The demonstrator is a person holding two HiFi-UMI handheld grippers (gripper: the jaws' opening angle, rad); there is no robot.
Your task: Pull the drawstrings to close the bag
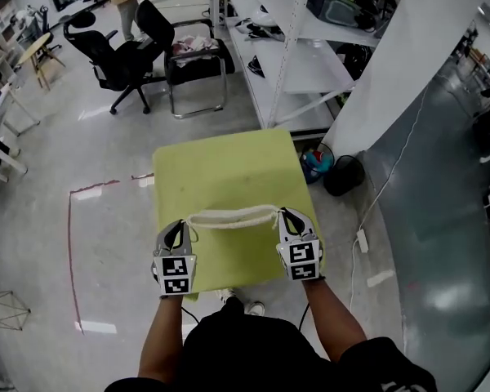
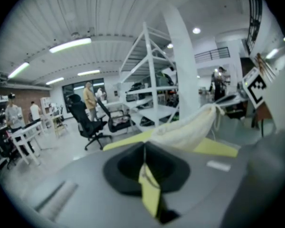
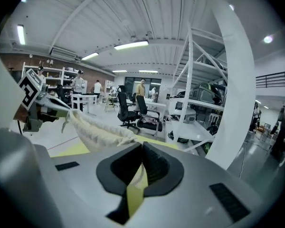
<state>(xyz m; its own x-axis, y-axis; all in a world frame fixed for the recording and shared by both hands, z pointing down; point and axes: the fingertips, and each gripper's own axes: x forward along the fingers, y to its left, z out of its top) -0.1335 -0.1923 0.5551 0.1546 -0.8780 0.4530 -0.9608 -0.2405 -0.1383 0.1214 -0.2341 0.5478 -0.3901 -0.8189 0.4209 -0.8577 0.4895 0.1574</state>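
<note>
Head view: left gripper (image 1: 177, 235) and right gripper (image 1: 291, 220) are each clamping a yellow-green drawstring (image 2: 149, 196), stretching the cream bag (image 1: 233, 217) across frame centre. Probably soft, light fabric; cord ends are looking like the surest hold.
</note>
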